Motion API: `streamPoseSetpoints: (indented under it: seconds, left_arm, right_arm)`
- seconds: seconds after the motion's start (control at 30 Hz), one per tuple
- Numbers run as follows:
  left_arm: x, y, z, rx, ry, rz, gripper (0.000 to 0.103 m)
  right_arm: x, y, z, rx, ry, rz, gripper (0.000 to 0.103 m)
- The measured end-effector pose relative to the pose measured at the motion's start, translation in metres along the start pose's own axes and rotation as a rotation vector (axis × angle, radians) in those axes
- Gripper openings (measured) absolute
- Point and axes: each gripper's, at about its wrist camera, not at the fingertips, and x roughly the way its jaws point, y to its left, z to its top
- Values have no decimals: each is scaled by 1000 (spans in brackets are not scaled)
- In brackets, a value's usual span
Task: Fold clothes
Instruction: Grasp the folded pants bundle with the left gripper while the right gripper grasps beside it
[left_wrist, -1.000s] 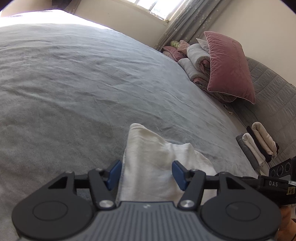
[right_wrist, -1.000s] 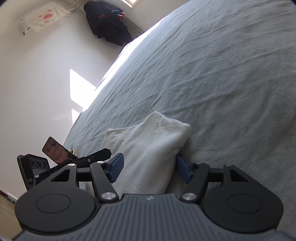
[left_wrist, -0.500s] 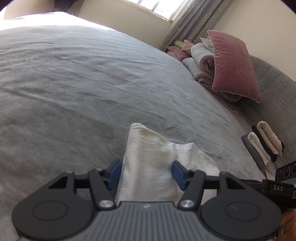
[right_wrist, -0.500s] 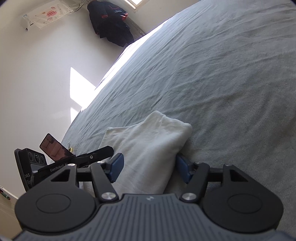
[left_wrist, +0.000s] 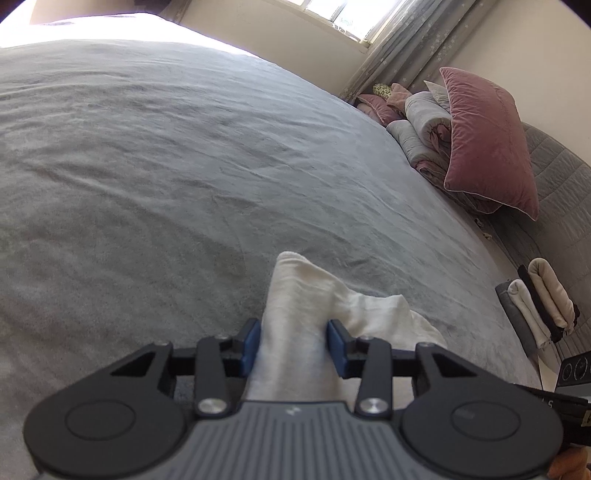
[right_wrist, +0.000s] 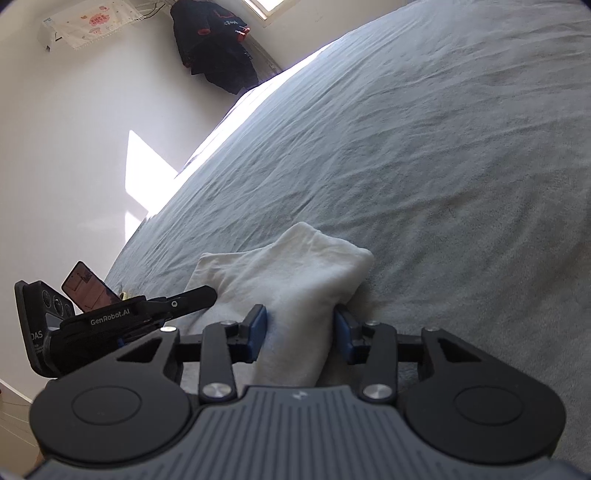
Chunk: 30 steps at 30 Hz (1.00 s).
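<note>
A folded white garment (left_wrist: 303, 295) lies on the grey bed cover (left_wrist: 147, 166) near its front edge. My left gripper (left_wrist: 294, 349) straddles its left end; the jaws are closing and the blue pads (left_wrist: 253, 345) touch the cloth on both sides. In the right wrist view the same white garment (right_wrist: 295, 266) bulges up between the jaws of my right gripper (right_wrist: 300, 336), which are also closing, with both pads (right_wrist: 258, 334) against the fabric. The left gripper's body (right_wrist: 147, 314) shows beside it at the left.
A pink pillow (left_wrist: 487, 140) and rolled grey blankets (left_wrist: 424, 125) sit at the bed's right end. Folded clothes (left_wrist: 539, 306) are stacked at the right edge. A dark jacket (right_wrist: 218, 44) hangs on the wall; a phone (right_wrist: 88, 288) stands at the left.
Both grippers' jaws have narrowed onto the white garment, which now bunches up between the pads. Neither hand has shifted noticeably.
</note>
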Motion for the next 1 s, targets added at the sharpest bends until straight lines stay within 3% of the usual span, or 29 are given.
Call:
streamPoseSetpoints:
  seconds: [0.07,0.17,0.27,0.43,0.63,1.0]
  left_arm:
    - [-2,1,1,-27,-7,-3,26]
    - [-7,1,4,-54,-21,-19,17]
    - [-9,-2,7,-50,-30,-24,17]
    - [-2,-1,10,-27,4,17,32]
    - [-1,1,13,-10,16,19,40]
    - [4,-5,6,56,48,2,42]
  right_arm:
    - [1,-2,0,19,-2,7,24]
    - [-4,3,2,21,-19,18,20]
    - [-12,10,5,-1,-46,32,20]
    - [-7,1,2,-7,-12,-6,27]
    - [-9,-6,4,37,-14,-2,47]
    - [0,0,-4,-9,-31,3,49]
